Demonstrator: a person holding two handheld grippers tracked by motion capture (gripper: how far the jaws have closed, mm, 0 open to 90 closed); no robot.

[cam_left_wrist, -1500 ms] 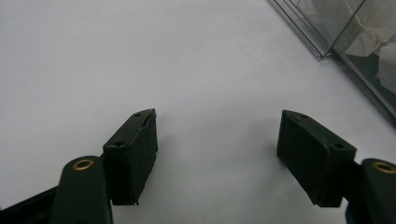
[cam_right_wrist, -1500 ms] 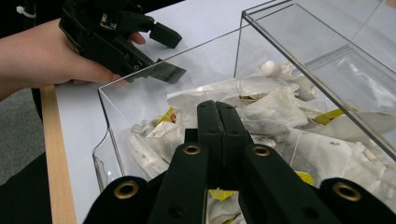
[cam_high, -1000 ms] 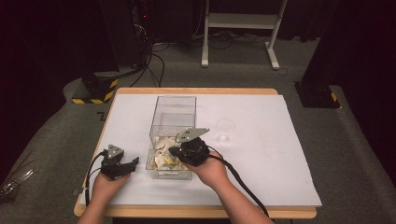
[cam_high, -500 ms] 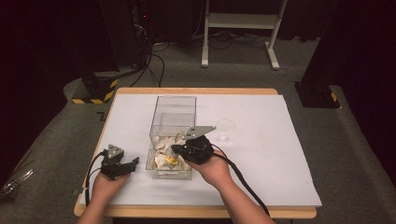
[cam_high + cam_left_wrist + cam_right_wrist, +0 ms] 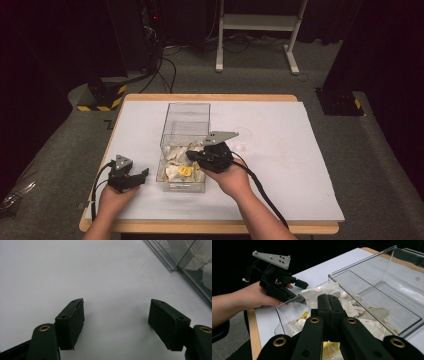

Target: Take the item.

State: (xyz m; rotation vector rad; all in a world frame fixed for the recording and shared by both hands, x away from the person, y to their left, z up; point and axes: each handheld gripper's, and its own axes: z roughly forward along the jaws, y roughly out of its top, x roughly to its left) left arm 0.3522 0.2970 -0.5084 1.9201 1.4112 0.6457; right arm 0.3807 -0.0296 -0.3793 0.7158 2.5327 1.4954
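Observation:
A clear plastic box (image 5: 185,106) stands on the white sheet (image 5: 280,150), with crumpled white wrappers (image 5: 175,172) and some yellow scraps in its near half. My right gripper (image 5: 193,156) hovers over that near half, pointing left. Its jaws are shut (image 5: 329,297) just above the wrappers (image 5: 352,307), and I see nothing between them. My left gripper (image 5: 143,177) rests on the sheet to the left of the box, open and empty (image 5: 116,311). The box's corner (image 5: 185,262) lies beyond it. The left gripper (image 5: 300,292) also appears past the box's wall (image 5: 362,272).
Small white bits (image 5: 242,148) lie on the sheet just right of the box. The right gripper's cable (image 5: 262,192) trails toward the table's front edge. A wooden table rim (image 5: 210,227) borders the sheet. A white frame (image 5: 257,30) stands on the floor beyond.
The right gripper has shifted only slightly over the box. The left gripper has stayed put.

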